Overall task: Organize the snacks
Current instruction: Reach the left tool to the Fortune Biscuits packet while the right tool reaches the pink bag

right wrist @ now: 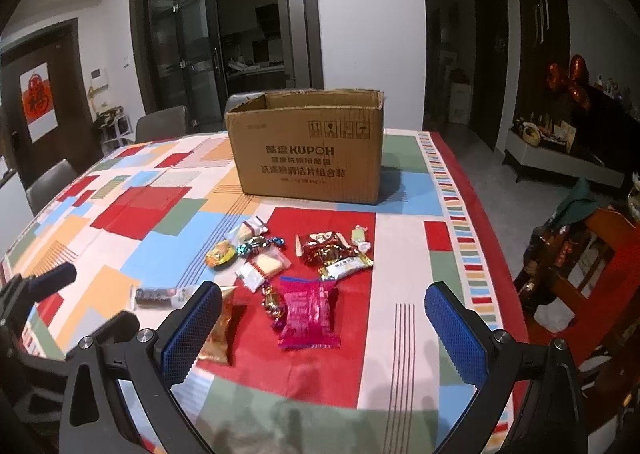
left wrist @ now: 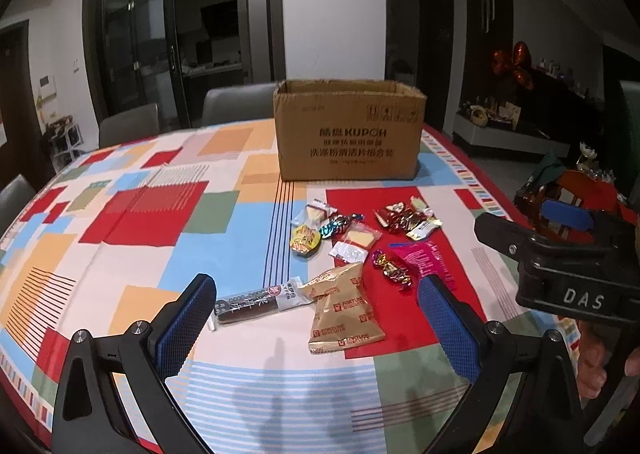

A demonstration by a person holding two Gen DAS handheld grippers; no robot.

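Several wrapped snacks lie loose on the patchwork tablecloth [left wrist: 140,213] in front of an open cardboard box [left wrist: 348,129] [right wrist: 308,149]. My left gripper [left wrist: 318,318] hovers open above a dark bar snack [left wrist: 252,302] and gold fortune biscuit packets [left wrist: 344,314]. My right gripper [right wrist: 324,334] is open too, low over a pink packet [right wrist: 310,314]. Its left finger [right wrist: 192,334] hides part of the gold packet [right wrist: 222,330]. Further back lie a yellow round packet [left wrist: 305,240], a blue foil candy [left wrist: 340,222] and red-gold wrappers [right wrist: 326,248]. Neither gripper holds anything.
The right gripper [left wrist: 532,223] shows at the right edge of the left wrist view, with a hand [left wrist: 596,366] below it. Grey chairs [left wrist: 128,125] stand behind the table. A wooden chair [right wrist: 592,278] with red items sits off the table's right edge.
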